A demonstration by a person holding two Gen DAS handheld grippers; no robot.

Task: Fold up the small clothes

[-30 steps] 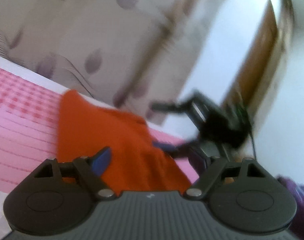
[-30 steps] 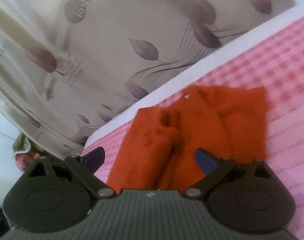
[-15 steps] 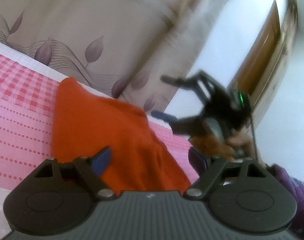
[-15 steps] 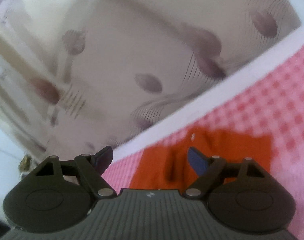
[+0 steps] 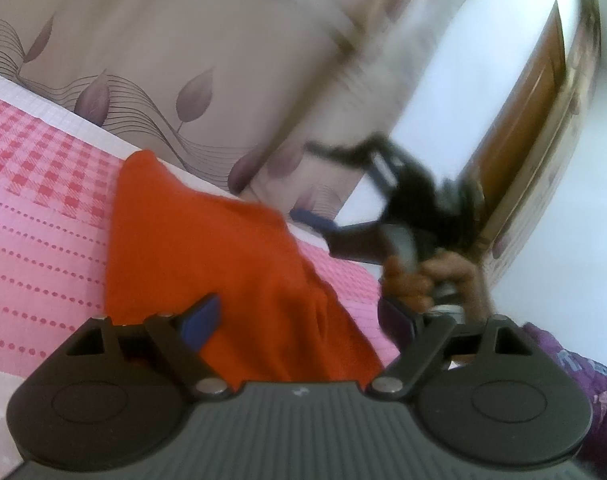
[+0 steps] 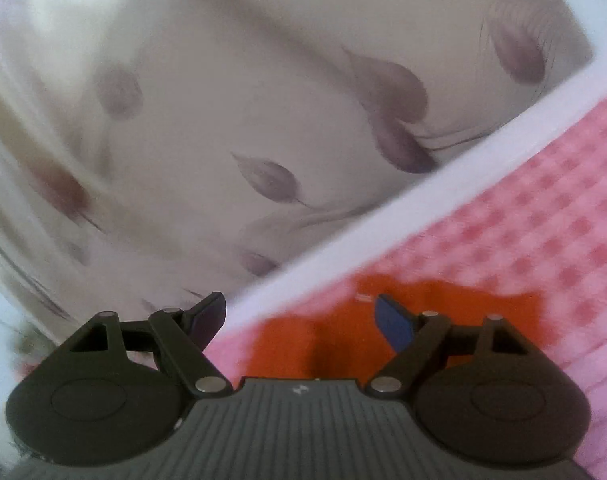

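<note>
An orange garment [image 5: 207, 248] lies crumpled on the pink checked bed cover [image 5: 43, 220], reaching to the cover's far edge. My left gripper [image 5: 299, 312] hovers open over the garment's near part, with nothing pinched between its blue pads. In the left wrist view, my right gripper [image 5: 311, 182] is blurred and held by a hand [image 5: 423, 276] above the garment's right edge, its fingers apart and empty. Seen from the right wrist, the right gripper [image 6: 299, 306] stands open, and the garment [image 6: 463, 312] shows low in the view beyond its fingers.
A pale curtain with purple leaf prints [image 5: 183, 60] hangs just behind the bed's white edge [image 6: 423, 196]. A brown door [image 5: 535, 120] is at the right. A purple sleeve [image 5: 583, 368] shows at the lower right.
The right gripper has lifted up and away from the garment. Its view has swung up towards the curtain, and its fingers stand a little closer together. The left gripper has stayed over the cloth.
</note>
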